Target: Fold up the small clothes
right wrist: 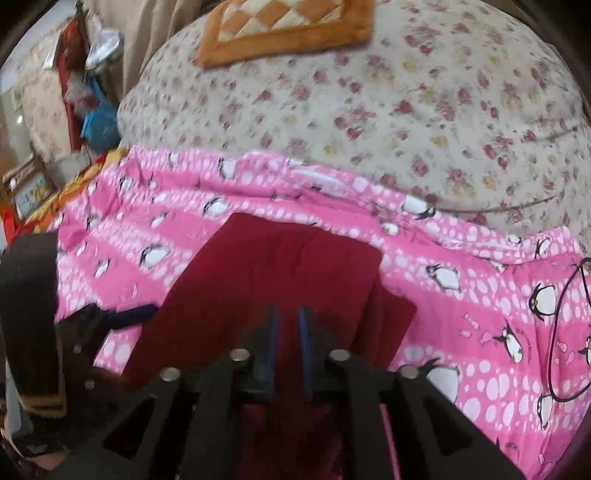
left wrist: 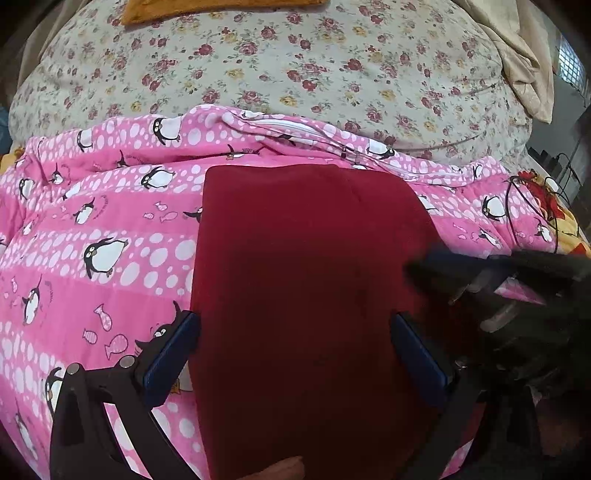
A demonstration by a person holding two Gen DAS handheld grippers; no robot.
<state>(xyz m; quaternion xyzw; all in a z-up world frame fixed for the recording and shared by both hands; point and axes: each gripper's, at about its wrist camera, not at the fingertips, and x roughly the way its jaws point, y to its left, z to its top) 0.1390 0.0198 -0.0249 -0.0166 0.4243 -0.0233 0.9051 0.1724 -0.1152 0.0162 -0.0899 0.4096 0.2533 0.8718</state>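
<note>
Bedding and garment colours

A plain dark red garment [left wrist: 306,280] lay on a pink quilt [left wrist: 110,229] printed with white dots, black-and-white penguins and small fish; behind it was a cream bedspread [left wrist: 295,66] strewn with red and yellow roses, and an orange-bordered, orange-and-cream checked mat [right wrist: 284,26].

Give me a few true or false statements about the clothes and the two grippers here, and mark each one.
1. The red cloth lies on a pink penguin quilt. True.
2. The left gripper has its jaws shut tight. False: they stand wide apart, one blue pad at each side over the cloth.
3. The right gripper has its jaws nearly together. True: only a narrow gap shows between them.
4. The orange mat lies on top of the red cloth. False: it lies far off on the floral cover.
5. The red cloth is crumpled in a heap. False: it lies flat, folded, with straight edges.
</note>
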